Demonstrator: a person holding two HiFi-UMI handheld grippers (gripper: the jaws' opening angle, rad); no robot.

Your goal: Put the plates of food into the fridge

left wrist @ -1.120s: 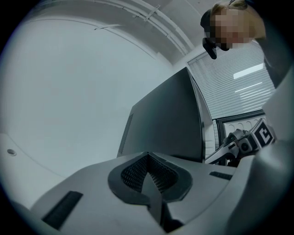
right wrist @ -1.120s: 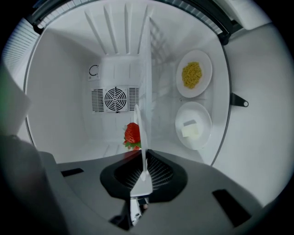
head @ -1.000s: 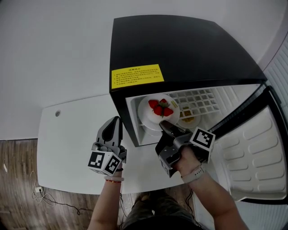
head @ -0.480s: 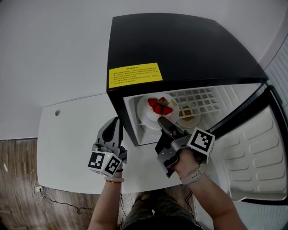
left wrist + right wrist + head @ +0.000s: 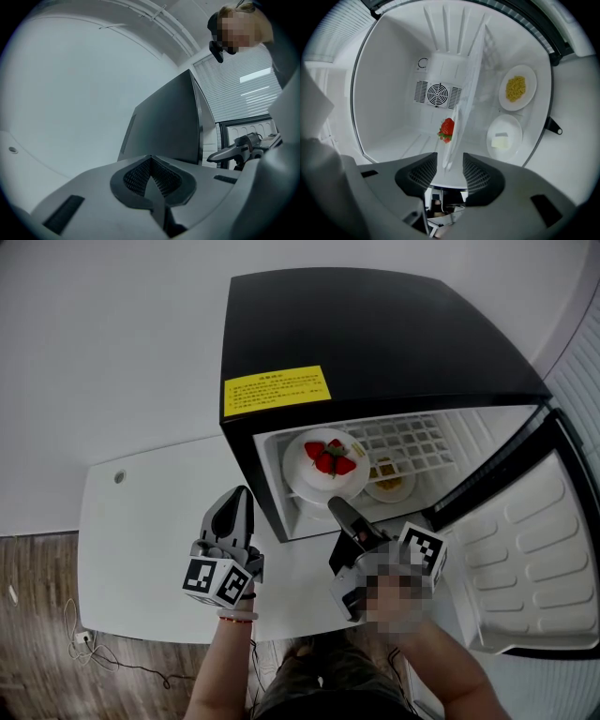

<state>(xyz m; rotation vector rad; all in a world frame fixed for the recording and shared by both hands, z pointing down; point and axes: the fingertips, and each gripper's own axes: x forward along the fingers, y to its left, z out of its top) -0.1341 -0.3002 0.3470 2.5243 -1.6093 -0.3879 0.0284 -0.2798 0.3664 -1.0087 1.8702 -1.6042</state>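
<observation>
A white plate of strawberries [image 5: 309,482] rests on the wire shelf [image 5: 412,442] inside the open black fridge [image 5: 375,343]. My right gripper [image 5: 336,507] is at the plate's near rim. In the right gripper view the plate [image 5: 457,136] shows edge-on with a strawberry [image 5: 446,129] on it. The right gripper [image 5: 450,171] has just been opening its jaws, and the rim stands between the pads with a gap on each side. My left gripper [image 5: 240,498] hovers over the table left of the fridge, shut and empty [image 5: 151,180].
A plate of yellow food [image 5: 390,480] [image 5: 517,88] and a plate with a pale block [image 5: 504,133] lie lower in the fridge. The fridge door [image 5: 525,549] swings open at the right. The white table [image 5: 141,549] extends left.
The right gripper's jaws have parted from the plate's rim and the wrist has rolled. The strawberry plate sits slightly deeper in the fridge. The left gripper has not moved.
</observation>
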